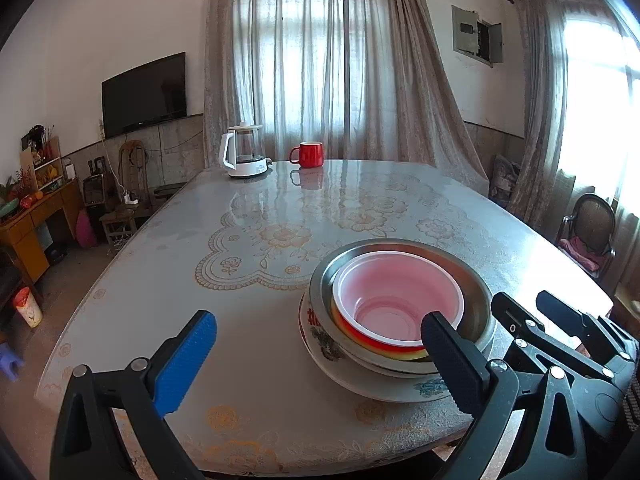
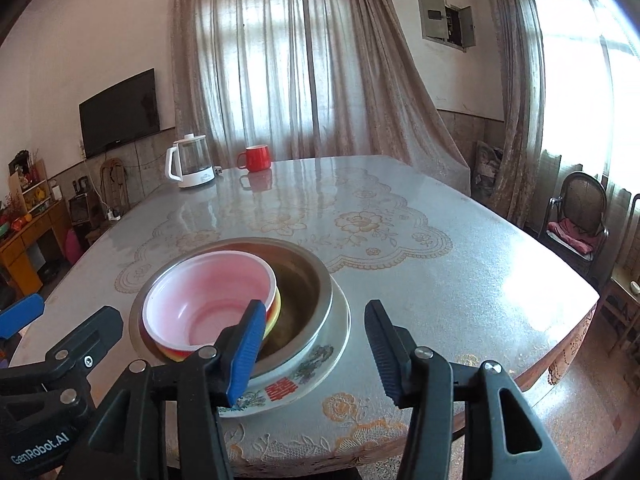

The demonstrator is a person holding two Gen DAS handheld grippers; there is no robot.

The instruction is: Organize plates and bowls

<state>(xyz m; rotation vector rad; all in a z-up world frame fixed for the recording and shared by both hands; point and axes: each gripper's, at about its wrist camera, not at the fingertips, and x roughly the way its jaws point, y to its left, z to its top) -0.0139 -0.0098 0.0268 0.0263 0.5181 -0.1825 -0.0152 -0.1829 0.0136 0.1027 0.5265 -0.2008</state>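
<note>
Both left tongs (image 1: pixel 320 364) and right tongs (image 2: pixel 316 350) gape empty. The light pink plastic bowl (image 2: pixel 208 300) looks flimsy; the steel basin (image 2: pixel 312 280) and fragile patterned ceramic plate (image 2: pixel 316 364) want rim grips.

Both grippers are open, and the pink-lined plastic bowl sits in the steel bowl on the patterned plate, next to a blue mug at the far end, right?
Not quite: the ceramic mug is red, as the right wrist view shows. The rest holds.
</note>
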